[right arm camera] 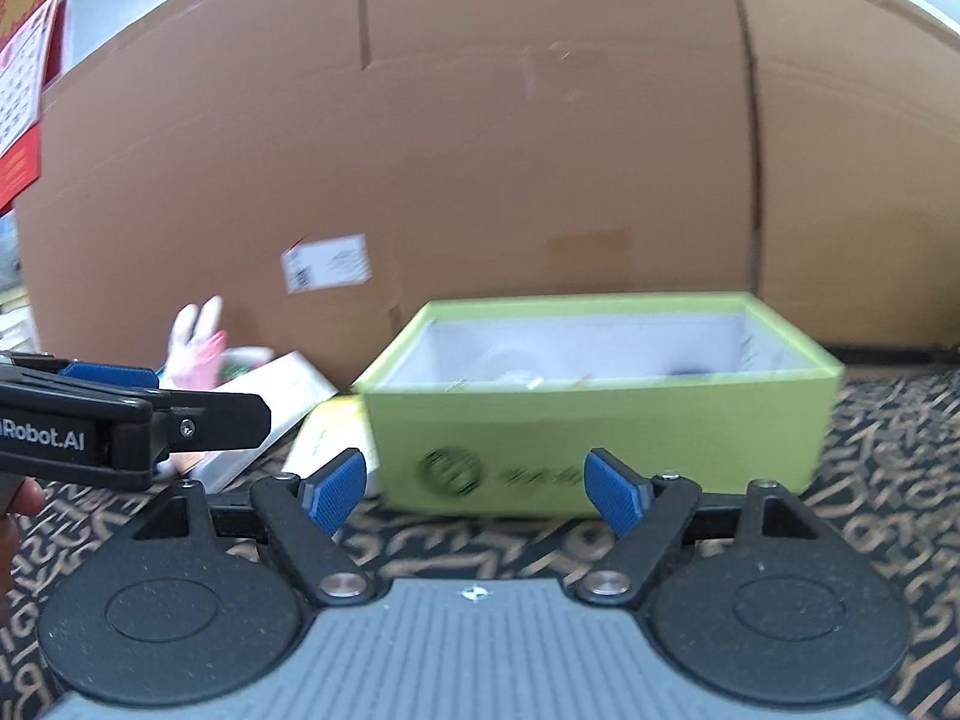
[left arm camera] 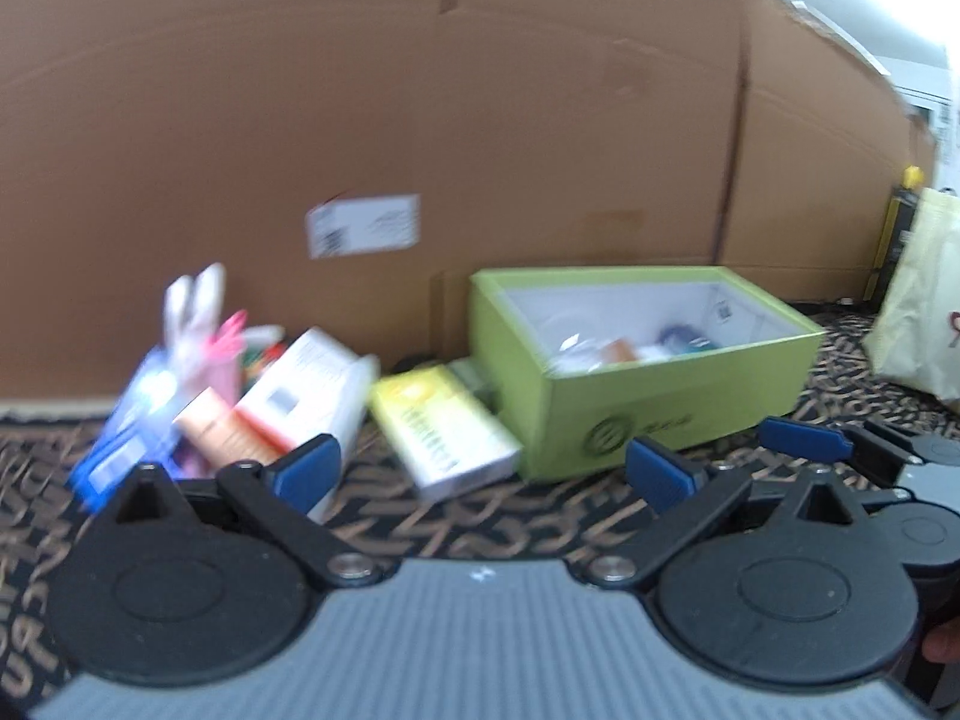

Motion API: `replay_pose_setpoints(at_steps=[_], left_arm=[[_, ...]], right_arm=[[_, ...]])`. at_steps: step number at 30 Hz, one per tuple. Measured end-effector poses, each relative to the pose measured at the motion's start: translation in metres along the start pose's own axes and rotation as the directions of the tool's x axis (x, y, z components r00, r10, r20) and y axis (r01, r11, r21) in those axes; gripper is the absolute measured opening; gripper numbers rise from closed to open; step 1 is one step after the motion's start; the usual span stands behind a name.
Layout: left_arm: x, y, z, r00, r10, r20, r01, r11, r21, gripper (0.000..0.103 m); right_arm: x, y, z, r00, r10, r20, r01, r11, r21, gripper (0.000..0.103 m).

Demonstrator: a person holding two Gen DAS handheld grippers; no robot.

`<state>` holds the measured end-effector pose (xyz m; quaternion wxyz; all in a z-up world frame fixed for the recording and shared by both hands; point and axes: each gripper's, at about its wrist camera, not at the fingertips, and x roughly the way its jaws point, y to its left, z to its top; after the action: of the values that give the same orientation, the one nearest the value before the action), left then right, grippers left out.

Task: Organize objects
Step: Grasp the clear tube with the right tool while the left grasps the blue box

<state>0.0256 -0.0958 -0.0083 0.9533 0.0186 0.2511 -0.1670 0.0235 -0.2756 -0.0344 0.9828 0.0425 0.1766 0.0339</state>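
Note:
An open lime-green box [left arm camera: 660, 414] [right arm camera: 600, 438] stands on the patterned carpet with several small items [left arm camera: 624, 351] inside. To its left lie a yellow box [left arm camera: 444, 432] [right arm camera: 324, 426], a white box [left arm camera: 306, 384] [right arm camera: 264, 414], a small orange pack [left arm camera: 222, 426], a blue packet [left arm camera: 126, 426] and a pink-and-white rabbit toy [left arm camera: 195, 312] [right arm camera: 195, 330]. My left gripper [left arm camera: 483, 471] is open and empty, short of the yellow box. My right gripper [right arm camera: 474, 489] is open and empty in front of the green box. Both views are blurred.
A large cardboard carton [left arm camera: 420, 120] with a white label [left arm camera: 363, 225] walls off the back. A cream bag [left arm camera: 924, 300] stands at the right. A red calendar [right arm camera: 24, 90] hangs at the far left. Patterned carpet [left arm camera: 480, 534] covers the floor.

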Motion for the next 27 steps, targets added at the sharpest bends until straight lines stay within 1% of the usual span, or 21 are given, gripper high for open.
replay_pose_setpoints(at_steps=[5, 8, 12, 14, 17, 20, 25, 26, 27], left_arm=[[-0.006, 0.04, -0.021, 0.997, 0.047, -0.06, -0.053, 0.993, -0.102, 0.103], [-0.01, 0.063, -0.031, 0.992, 0.099, -0.082, -0.111, 0.982, -0.151, 0.103], [-0.015, 0.096, -0.039, 0.982, 0.16, -0.103, -0.18, 0.956, -0.231, 0.103], [-0.014, 0.112, -0.037, 0.974, 0.191, -0.117, -0.217, 0.938, -0.272, 0.103], [-0.009, 0.132, -0.03, 0.967, 0.228, -0.111, -0.252, 0.911, -0.325, 0.103], [0.005, 0.146, -0.018, 0.956, 0.273, -0.105, -0.292, 0.892, -0.344, 0.103], [0.032, 0.16, -0.007, 0.935, 0.33, -0.131, -0.355, 0.879, -0.318, 0.102], [0.034, 0.163, -0.007, 0.933, 0.335, -0.134, -0.36, 0.88, -0.309, 0.096], [0.036, 0.167, -0.008, 0.933, 0.33, -0.14, -0.358, 0.884, -0.3, 0.095]], right_arm=[[0.008, 0.024, -0.018, 0.996, 0.059, -0.064, -0.059, 0.998, 0.011, 0.083], [0.017, 0.039, -0.028, 0.991, 0.089, -0.103, -0.087, 0.996, 0.015, 0.083], [0.028, 0.059, -0.034, 0.98, 0.122, -0.157, -0.124, 0.992, 0.002, 0.083], [0.032, 0.068, -0.034, 0.977, 0.135, -0.162, -0.138, 0.99, -0.002, 0.083], [0.033, 0.076, -0.032, 0.977, 0.147, -0.157, -0.151, 0.988, -0.015, 0.083], [0.036, 0.084, -0.031, 0.975, 0.153, -0.163, -0.159, 0.987, -0.024, 0.083], [0.04, 0.097, -0.028, 0.972, 0.162, -0.169, -0.173, 0.984, -0.049, 0.083], [0.042, 0.099, -0.026, 0.972, 0.163, -0.167, -0.174, 0.983, -0.053, 0.083], [0.044, 0.102, -0.024, 0.973, 0.162, -0.166, -0.174, 0.983, -0.056, 0.083]])
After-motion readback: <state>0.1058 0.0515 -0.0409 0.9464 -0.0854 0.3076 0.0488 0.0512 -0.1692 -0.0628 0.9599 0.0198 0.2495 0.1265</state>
